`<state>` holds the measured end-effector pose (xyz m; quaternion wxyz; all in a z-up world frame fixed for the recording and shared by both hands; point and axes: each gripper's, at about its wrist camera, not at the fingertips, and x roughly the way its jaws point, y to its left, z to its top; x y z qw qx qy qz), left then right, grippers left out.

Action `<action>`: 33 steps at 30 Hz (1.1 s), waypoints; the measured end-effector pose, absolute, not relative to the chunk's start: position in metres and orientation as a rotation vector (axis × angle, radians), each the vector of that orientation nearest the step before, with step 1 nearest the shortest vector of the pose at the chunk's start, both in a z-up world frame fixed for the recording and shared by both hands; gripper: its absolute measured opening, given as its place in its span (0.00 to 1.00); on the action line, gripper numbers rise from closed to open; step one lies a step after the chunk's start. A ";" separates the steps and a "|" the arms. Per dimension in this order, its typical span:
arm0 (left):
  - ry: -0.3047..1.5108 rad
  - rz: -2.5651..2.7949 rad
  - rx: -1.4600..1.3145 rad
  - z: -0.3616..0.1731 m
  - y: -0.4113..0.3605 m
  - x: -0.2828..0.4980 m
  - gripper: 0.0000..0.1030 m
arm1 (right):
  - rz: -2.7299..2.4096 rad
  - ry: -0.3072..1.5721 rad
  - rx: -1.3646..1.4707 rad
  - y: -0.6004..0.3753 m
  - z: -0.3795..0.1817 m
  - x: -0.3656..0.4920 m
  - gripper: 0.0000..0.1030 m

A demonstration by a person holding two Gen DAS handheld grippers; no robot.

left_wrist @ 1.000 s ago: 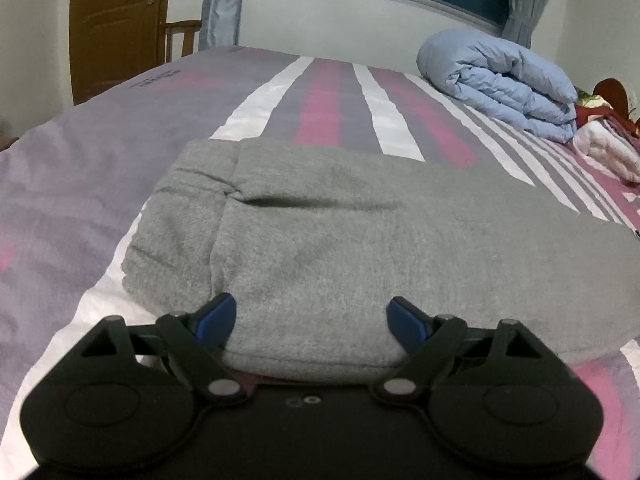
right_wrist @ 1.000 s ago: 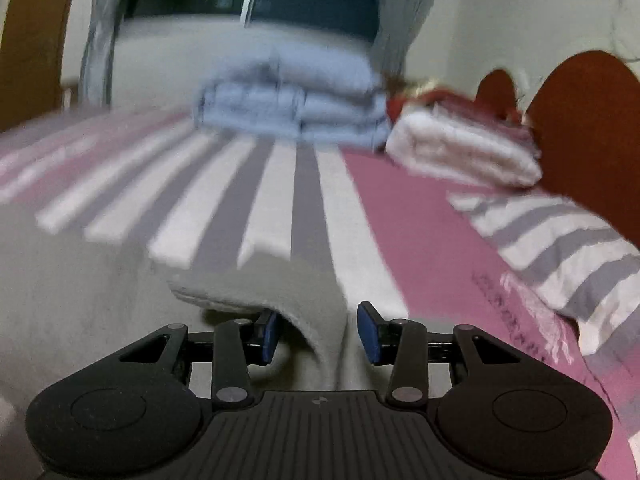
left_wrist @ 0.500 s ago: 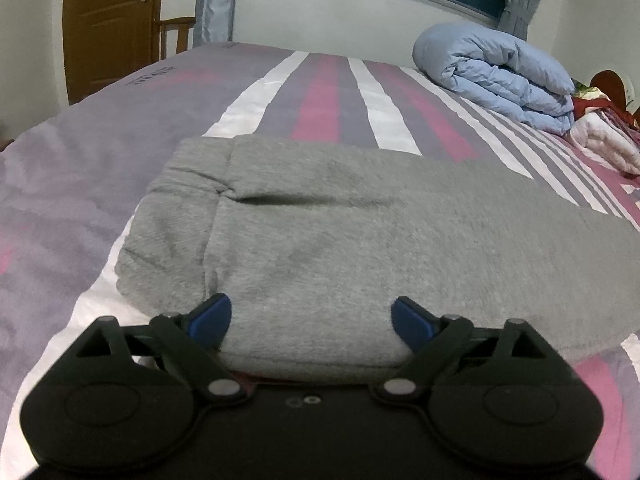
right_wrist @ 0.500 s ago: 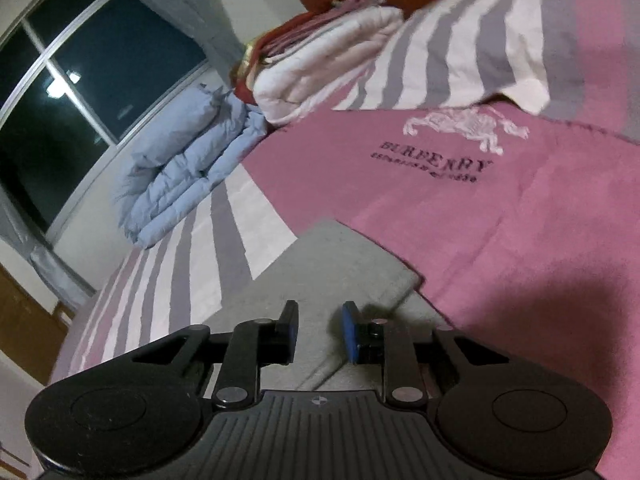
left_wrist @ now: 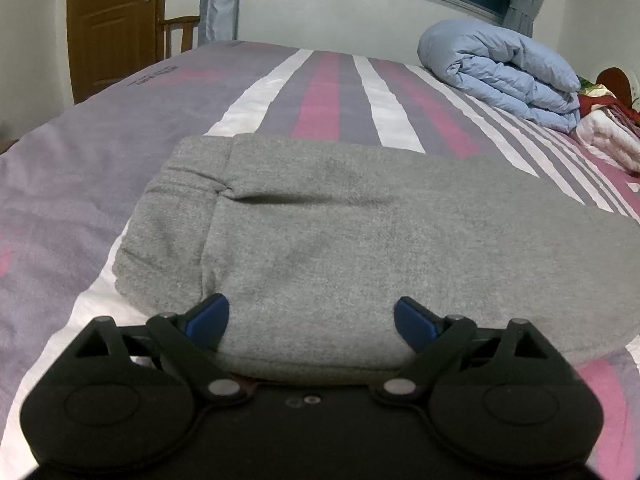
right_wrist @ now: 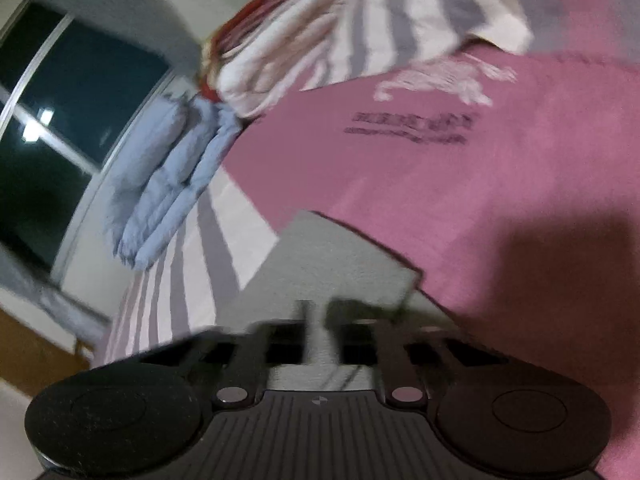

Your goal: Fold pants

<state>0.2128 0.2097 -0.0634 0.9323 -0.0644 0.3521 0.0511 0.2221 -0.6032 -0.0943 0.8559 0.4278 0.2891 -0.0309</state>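
Grey sweatpants (left_wrist: 340, 232) lie folded lengthwise on the striped bed, waistband to the left. My left gripper (left_wrist: 312, 316) is open, its blue pads either side of the near folded edge, just above the cloth. In the blurred right wrist view the pants' leg end (right_wrist: 336, 264) lies flat on the pink sheet. My right gripper (right_wrist: 318, 316) sits over that end with its fingers nearly together around a strip of grey cloth; the blur hides the pads' contact.
A folded light-blue duvet (left_wrist: 500, 68) and a white and red bedding pile (left_wrist: 608, 132) lie at the far right of the bed. A wooden door (left_wrist: 116, 20) and a chair (left_wrist: 180, 36) stand beyond the bed's left edge. A striped pillow (right_wrist: 420, 12) lies beyond the leg end.
My right gripper has swung and tilted over the leg end, and its fingers have closed from wide to nearly together. My left gripper has drawn back slightly and stays open.
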 end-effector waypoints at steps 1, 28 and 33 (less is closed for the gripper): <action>0.720 0.104 -0.132 -0.063 0.210 0.213 0.82 | -0.053 0.594 0.887 -0.601 -0.088 0.220 0.03; 0.680 0.106 -0.139 -0.069 0.209 0.203 0.82 | -0.063 0.515 0.985 -0.594 -0.071 0.178 0.05; 0.681 0.101 -0.142 -0.069 0.210 0.202 0.83 | -0.113 0.625 0.993 -0.601 -0.107 0.183 0.05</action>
